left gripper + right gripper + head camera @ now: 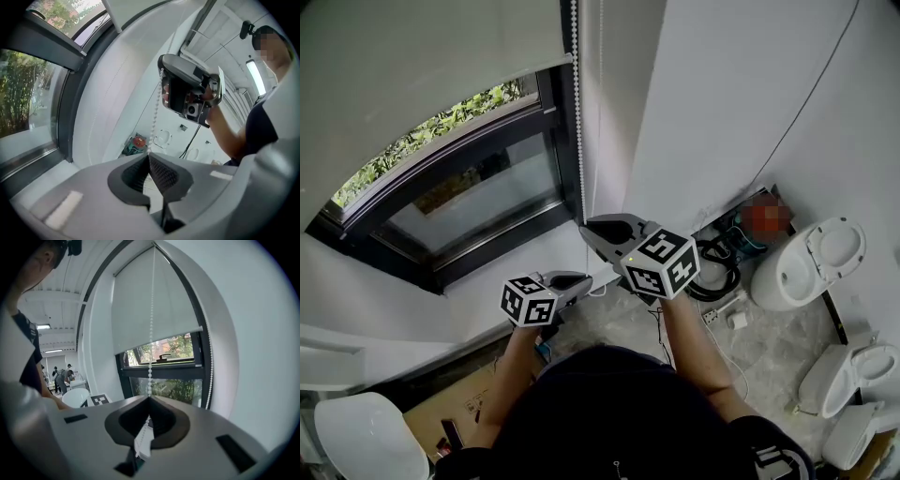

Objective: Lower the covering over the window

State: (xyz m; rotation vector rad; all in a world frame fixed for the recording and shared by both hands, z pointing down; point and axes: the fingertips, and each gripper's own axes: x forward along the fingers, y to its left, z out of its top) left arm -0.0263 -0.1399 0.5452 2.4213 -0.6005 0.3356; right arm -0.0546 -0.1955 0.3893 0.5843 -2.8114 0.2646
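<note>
Looking down from your head, you have one roller blind (412, 75) as the biggest thing in sight. It hangs partway down over the single dark-framed window (478, 202), covering the upper part. The glass below its bottom edge is bare, with green leaves outside.

On the floor (769, 347) at your right stand two white toilets (811, 262), one farther from you and one nearer. A third white ceramic shape (851, 436) sits below them at the frame's edge; you cannot tell what it is. One white chair (361, 436) sits at your lower left.

You hold two grippers, each carrying one marker cube. Your right gripper (584, 228) is the higher one, up beside the window frame. Your left gripper (586, 278) is just below it.

Smallest is the white bead chain (577, 112), which runs down along the right edge of the window. The right gripper view shows two strands of it. One strand drops straight into the right gripper's jaws, which are pinched together on it, while the other hangs free against the frame. The left gripper's jaws are likewise clamped tight on the chain, which rises from their tip towards the right gripper.
</note>
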